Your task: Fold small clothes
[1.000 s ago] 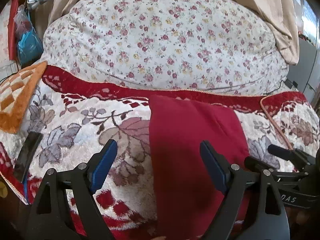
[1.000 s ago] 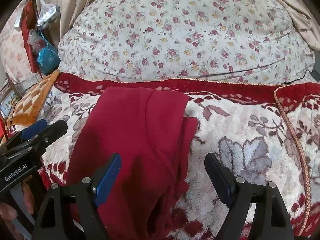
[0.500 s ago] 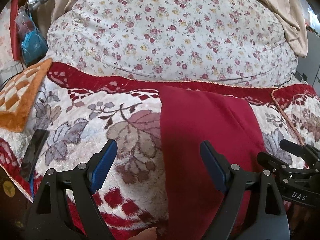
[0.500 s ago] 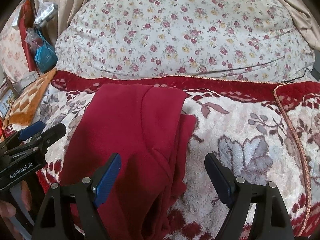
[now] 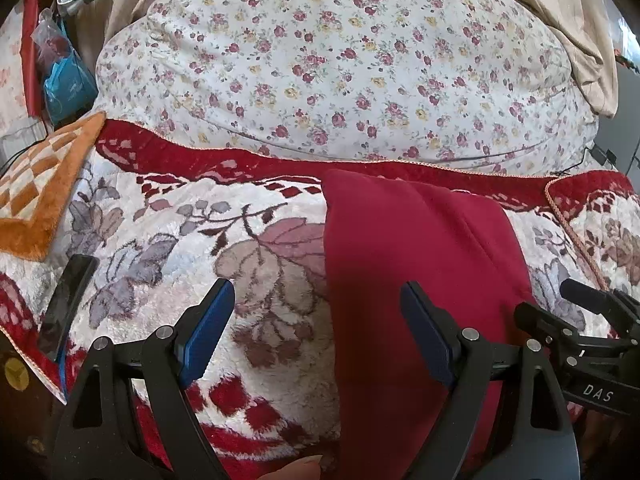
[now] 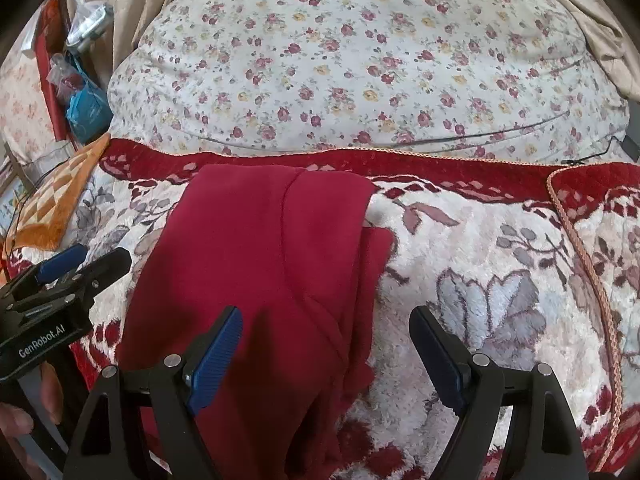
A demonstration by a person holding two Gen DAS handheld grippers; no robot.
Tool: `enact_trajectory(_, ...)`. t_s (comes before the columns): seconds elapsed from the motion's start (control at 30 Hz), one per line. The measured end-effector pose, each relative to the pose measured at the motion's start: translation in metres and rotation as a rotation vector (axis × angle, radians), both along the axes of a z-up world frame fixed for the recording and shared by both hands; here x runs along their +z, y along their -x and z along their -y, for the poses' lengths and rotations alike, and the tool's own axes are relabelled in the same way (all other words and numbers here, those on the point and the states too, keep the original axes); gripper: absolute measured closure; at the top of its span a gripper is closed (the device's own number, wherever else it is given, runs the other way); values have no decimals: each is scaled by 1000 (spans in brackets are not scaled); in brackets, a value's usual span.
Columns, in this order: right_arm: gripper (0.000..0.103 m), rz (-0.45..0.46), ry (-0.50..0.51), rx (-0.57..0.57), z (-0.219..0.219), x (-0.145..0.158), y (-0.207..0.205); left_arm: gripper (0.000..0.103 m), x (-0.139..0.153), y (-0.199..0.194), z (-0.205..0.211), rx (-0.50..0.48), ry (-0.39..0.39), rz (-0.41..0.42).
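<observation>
A dark red garment point(image 5: 416, 264) point(image 6: 256, 264) lies folded lengthwise on a plush red-and-white floral blanket point(image 5: 256, 292) point(image 6: 492, 280). My left gripper point(image 5: 318, 332) hovers open above the garment's left edge; its right finger is over the cloth, its left over the blanket. My right gripper point(image 6: 326, 356) is open too, above the garment's right edge where a fold and a loose flap show. Nothing is pinched in either. Each gripper appears at the side of the other's view: the right gripper point(image 5: 592, 332) and the left gripper point(image 6: 60, 280).
A large floral-print duvet bundle point(image 5: 344, 64) point(image 6: 360, 56) rises behind the blanket. An orange checkered mat point(image 5: 44, 184) lies at the left, a dark phone point(image 5: 66, 300) near the blanket's left edge. Bags point(image 5: 68, 80) and beige curtains stand at the back. A hand point(image 6: 24, 408) shows lower left.
In the left wrist view the garment and bedding have slid slightly rightward and down. The right wrist view is nearly unchanged. Both grippers stayed open.
</observation>
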State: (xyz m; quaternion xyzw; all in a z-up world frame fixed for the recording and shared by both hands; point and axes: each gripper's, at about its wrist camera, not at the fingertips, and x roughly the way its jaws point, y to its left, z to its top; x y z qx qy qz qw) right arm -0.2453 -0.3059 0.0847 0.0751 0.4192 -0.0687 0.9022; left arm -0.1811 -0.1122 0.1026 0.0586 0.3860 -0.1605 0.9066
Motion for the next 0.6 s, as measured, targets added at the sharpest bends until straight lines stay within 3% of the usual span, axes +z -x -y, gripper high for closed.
enact_trajectory(0.6, 20, -25, 11, 0, -8, -5, -6, 18, -2, -6, -6, 10, 0, -15)
